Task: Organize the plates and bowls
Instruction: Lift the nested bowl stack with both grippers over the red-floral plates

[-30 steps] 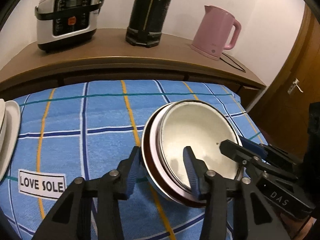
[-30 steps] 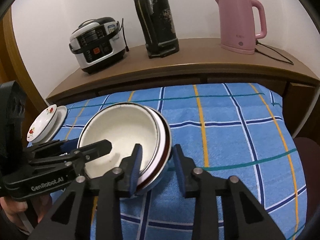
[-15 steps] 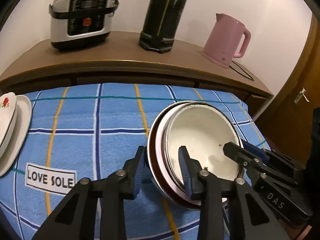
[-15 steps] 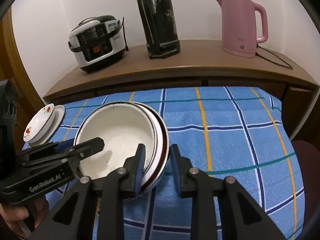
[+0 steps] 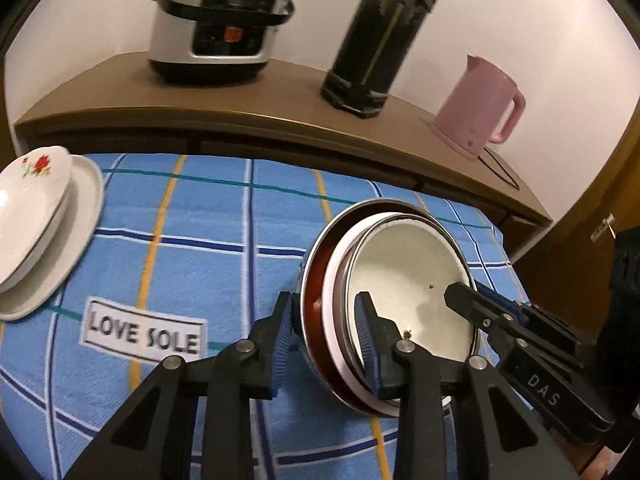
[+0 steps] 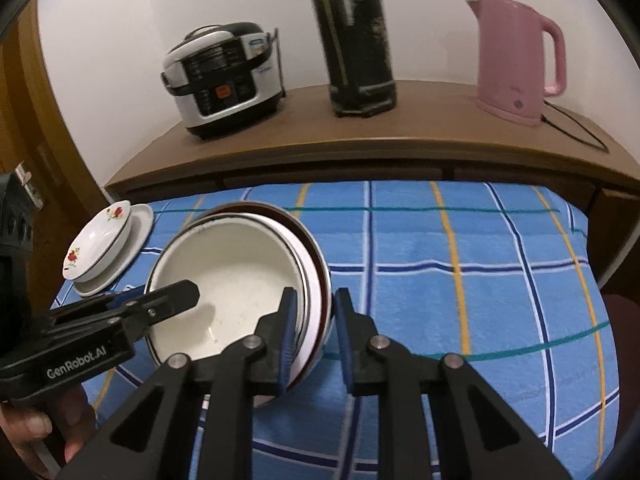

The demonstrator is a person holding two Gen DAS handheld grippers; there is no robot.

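Nested bowl stack (image 5: 400, 300) gripped at opposite rims by both tongs, lower right of the left wrist view.

Left gripper (image 5: 326, 340) clamped across the near-left rim, one pad inside the white enamel bowl, one outside the dark red outer bowl; right gripper (image 6: 314, 330) closed likewise on the opposite rim, lower centre of the right wrist view. Stack over blue checked cloth (image 5: 200, 260); contact with it not discernible. Probably rigid, smooth and slippery, chip-prone, moderately heavy: best held at the rims, symmetrically, kept level. Flowered dish on plate (image 6: 106, 248) at left edge, well apart.
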